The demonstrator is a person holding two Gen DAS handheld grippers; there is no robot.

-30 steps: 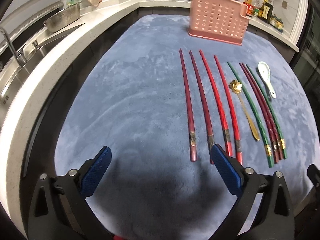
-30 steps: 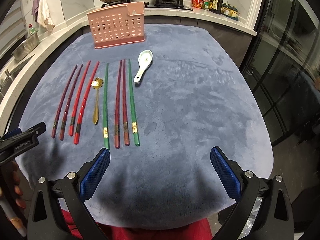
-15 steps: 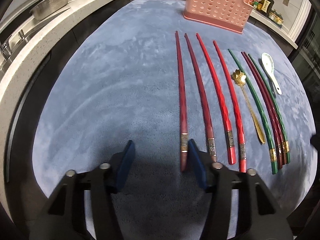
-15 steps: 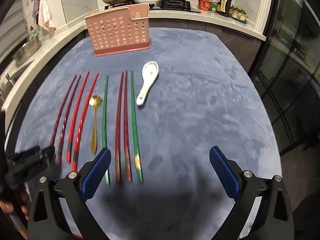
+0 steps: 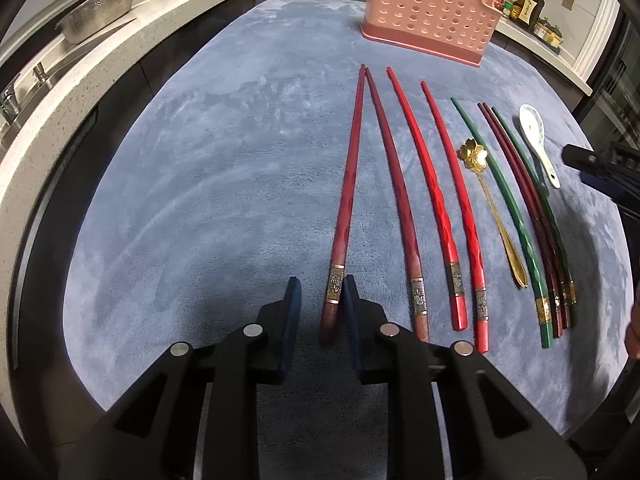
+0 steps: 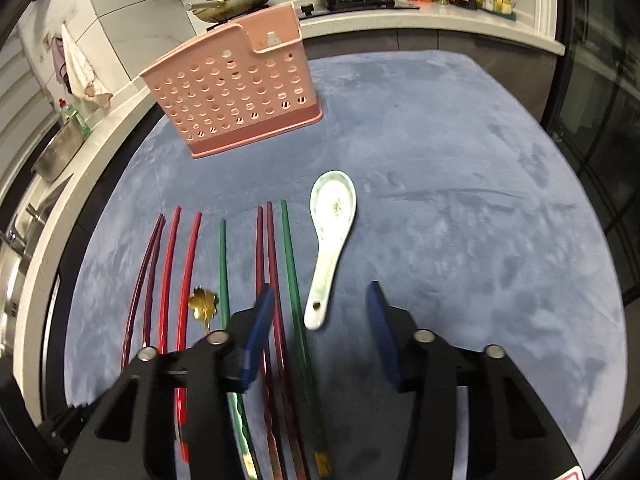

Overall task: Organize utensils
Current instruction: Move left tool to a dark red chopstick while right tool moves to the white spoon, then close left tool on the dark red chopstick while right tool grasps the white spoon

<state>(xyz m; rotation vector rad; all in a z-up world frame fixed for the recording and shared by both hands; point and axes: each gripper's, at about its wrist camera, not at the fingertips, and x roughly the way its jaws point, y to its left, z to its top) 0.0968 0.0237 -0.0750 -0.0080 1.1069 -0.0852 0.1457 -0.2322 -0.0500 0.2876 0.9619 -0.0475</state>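
- L wrist view: left gripper [image 5: 321,286] points down at the near end of the leftmost dark red chopstick [image 5: 349,184]. Stick's long axis runs away from me toward the pink holder [image 5: 430,16].
- Jaws have just been closing; stick's banded end sits between them, a gap on the left pad, so not clamped yet.
- Count on the table [image 5: 200,200]: 8 chopsticks, 2 spoons, 1 holder.
- R wrist view: right gripper [image 6: 320,290] is nearer the ceramic spoon [image 6: 334,208]; handle tip lies between the jaws, bowl pointing away.
- Jaws have just been closing, released, nothing pinched. Green chopstick [image 6: 290,272] also lies inside the gap: I judge a stray-grab risk.
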